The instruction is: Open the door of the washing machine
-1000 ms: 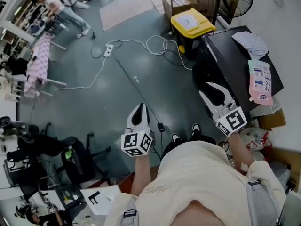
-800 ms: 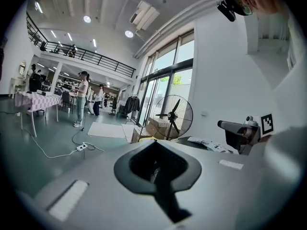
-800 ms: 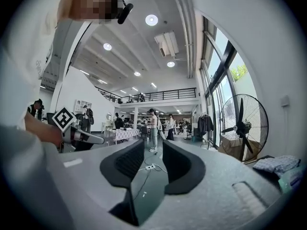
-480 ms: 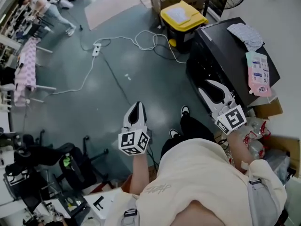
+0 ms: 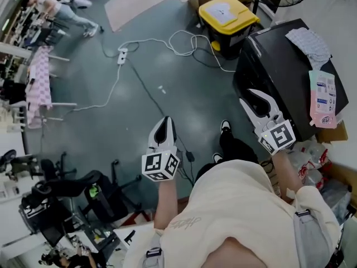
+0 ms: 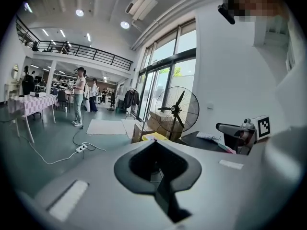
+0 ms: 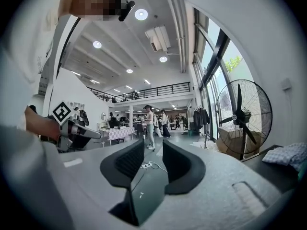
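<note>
Head view is showing me holding my right tool [image 5: 255, 98], jaws partly apart and empty, just beside the black boxy washing machine [image 5: 273, 60] lying ahead to my right, while my left tool [image 5: 165, 123], closed on nothing, is hanging well apart.

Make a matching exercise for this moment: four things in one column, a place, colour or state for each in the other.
Things:
1. bin
2. pouch
3. power strip
4. right gripper

Place, colour or state:
A. on the floor
B. jaws apart, nothing between them
C. yellow on top
D. lying on the washer

Pairs: 1-C, 2-D, 3-A, 4-B
</note>
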The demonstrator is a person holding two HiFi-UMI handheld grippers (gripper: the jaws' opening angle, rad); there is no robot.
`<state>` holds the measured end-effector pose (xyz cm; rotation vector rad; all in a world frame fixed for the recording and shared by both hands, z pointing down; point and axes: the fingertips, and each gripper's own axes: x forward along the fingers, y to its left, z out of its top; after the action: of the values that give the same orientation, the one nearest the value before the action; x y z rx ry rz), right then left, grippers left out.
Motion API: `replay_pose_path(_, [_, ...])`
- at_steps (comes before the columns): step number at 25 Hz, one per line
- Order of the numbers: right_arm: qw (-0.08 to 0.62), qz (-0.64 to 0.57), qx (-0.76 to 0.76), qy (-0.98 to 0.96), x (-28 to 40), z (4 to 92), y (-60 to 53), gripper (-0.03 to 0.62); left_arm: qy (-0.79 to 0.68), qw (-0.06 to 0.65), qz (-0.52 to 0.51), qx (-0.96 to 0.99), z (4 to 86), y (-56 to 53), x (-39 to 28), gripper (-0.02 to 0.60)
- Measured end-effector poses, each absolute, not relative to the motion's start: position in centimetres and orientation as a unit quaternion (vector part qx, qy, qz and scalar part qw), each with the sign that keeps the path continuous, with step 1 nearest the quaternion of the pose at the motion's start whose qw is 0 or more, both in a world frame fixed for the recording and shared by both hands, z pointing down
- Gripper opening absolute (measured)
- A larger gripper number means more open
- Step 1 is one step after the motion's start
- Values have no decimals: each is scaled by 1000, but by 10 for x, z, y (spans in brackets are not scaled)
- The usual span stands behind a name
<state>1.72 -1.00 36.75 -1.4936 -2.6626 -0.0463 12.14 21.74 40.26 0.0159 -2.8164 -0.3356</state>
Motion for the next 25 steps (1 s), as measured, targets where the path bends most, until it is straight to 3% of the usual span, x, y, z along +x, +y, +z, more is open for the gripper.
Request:
replay_pose_path(13, [24,10,-477,-879,-99,369,-15,126,-978,158,-129,52,389,206,-23,18])
replay_pose_path(25, [47,1,-454,-890,-145,384,-1,126,-973,173,-127,81,394,222,-86,18])
